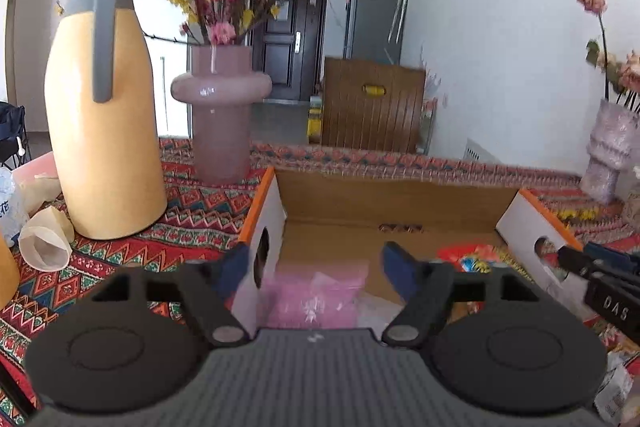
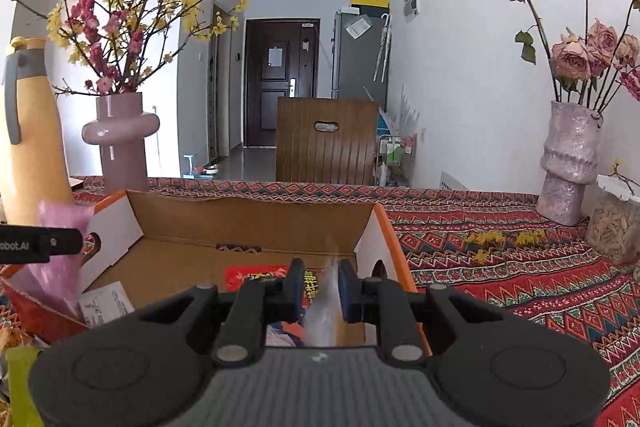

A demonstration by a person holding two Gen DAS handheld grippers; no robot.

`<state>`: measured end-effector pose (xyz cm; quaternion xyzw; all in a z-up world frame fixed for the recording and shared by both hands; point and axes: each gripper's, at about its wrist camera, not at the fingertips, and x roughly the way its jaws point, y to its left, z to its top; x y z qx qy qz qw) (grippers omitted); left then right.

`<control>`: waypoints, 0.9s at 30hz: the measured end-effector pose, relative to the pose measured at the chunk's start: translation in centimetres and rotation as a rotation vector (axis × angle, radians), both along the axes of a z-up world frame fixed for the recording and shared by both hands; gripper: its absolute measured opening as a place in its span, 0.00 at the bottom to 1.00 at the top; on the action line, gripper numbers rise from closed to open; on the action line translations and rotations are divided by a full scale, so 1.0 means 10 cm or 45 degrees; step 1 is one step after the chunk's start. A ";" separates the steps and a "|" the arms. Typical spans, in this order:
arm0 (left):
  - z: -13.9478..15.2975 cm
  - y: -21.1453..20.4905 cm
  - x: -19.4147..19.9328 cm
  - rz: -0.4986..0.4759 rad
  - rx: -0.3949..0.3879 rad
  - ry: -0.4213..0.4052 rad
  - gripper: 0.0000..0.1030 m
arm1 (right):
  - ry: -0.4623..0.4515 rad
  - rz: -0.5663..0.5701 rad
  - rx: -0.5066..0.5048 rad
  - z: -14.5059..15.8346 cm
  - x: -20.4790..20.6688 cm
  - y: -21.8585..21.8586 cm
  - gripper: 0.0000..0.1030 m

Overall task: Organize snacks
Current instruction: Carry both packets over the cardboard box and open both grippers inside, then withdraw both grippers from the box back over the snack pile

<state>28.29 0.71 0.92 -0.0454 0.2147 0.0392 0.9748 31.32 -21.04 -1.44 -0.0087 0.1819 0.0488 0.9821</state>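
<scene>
An open cardboard box [image 1: 400, 203] [image 2: 248, 223] with white, orange-edged end flaps stands on the table. My left gripper [image 1: 318, 265] is open wide over its left end, with a pink snack bag [image 1: 316, 295] [image 2: 60, 275] loose below the fingers. A red snack pack [image 1: 468, 255] [image 2: 252, 277] lies on the box floor. My right gripper [image 2: 322, 285] [image 1: 576, 259] hangs over the box's right end, jaws slightly apart. A clear wrapper [image 2: 326, 311] stands between them, and the left pad is off it.
A yellow thermos jug [image 1: 104, 131] and a pink vase of blossoms [image 1: 222, 115] stand left of the box. A textured vase of dried roses [image 2: 568, 163] and a jar [image 2: 612, 231] stand at the right. Paper cups [image 1: 44, 243] lie far left on the patterned cloth [image 2: 500, 267].
</scene>
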 end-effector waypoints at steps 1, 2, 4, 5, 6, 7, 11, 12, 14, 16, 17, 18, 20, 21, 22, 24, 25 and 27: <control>0.01 0.00 -0.03 0.007 -0.001 -0.021 0.93 | -0.001 0.002 0.011 0.00 -0.01 -0.01 0.31; 0.03 0.00 -0.06 0.015 0.001 -0.047 1.00 | -0.007 0.001 0.022 0.01 -0.02 -0.03 0.48; 0.05 0.00 -0.11 0.027 0.002 -0.077 1.00 | -0.027 -0.006 0.038 0.03 -0.05 -0.05 0.74; 0.06 0.00 -0.11 0.025 -0.001 -0.076 1.00 | -0.040 -0.010 0.048 0.04 -0.07 -0.07 0.91; 0.05 0.00 -0.11 0.023 -0.003 -0.075 1.00 | -0.053 -0.013 0.061 0.05 -0.09 -0.09 1.00; 0.05 0.00 -0.11 0.023 0.000 -0.073 1.00 | -0.066 -0.018 0.073 0.06 -0.11 -0.10 1.00; 0.04 -0.01 -0.10 0.024 0.013 -0.067 1.00 | -0.071 -0.036 0.091 0.07 -0.13 -0.14 1.00; 0.04 -0.01 -0.11 0.024 0.013 -0.068 1.00 | -0.069 -0.035 0.095 0.07 -0.13 -0.15 1.00; 0.04 -0.01 -0.11 0.022 0.012 -0.069 1.00 | -0.067 -0.035 0.093 0.07 -0.13 -0.15 1.00; 0.05 -0.01 -0.11 0.018 0.008 -0.070 1.00 | -0.071 -0.036 0.090 0.07 -0.13 -0.14 1.00; 0.06 -0.02 -0.12 0.018 0.008 -0.072 1.00 | -0.075 -0.037 0.089 0.07 -0.13 -0.14 1.00; 0.09 -0.02 -0.13 0.022 0.011 -0.075 1.00 | -0.082 -0.039 0.088 0.08 -0.14 -0.15 1.00; 0.18 -0.05 -0.19 0.056 0.028 -0.082 1.00 | -0.106 -0.043 0.098 0.11 -0.17 -0.17 1.00; 0.23 -0.05 -0.23 0.062 0.026 -0.094 1.00 | -0.114 -0.041 0.104 0.14 -0.18 -0.18 1.00; 0.28 -0.04 -0.29 0.063 0.020 -0.105 1.00 | -0.124 -0.043 0.109 0.17 -0.20 -0.19 1.00; 0.39 -0.02 -0.41 0.055 0.002 -0.127 1.00 | -0.145 -0.047 0.110 0.24 -0.28 -0.21 1.00; 0.44 -0.01 -0.48 0.044 -0.009 -0.137 1.00 | -0.154 -0.046 0.112 0.28 -0.33 -0.22 1.00; 0.51 0.01 -0.60 0.027 -0.016 -0.144 1.00 | -0.167 -0.040 0.119 0.35 -0.48 -0.25 1.00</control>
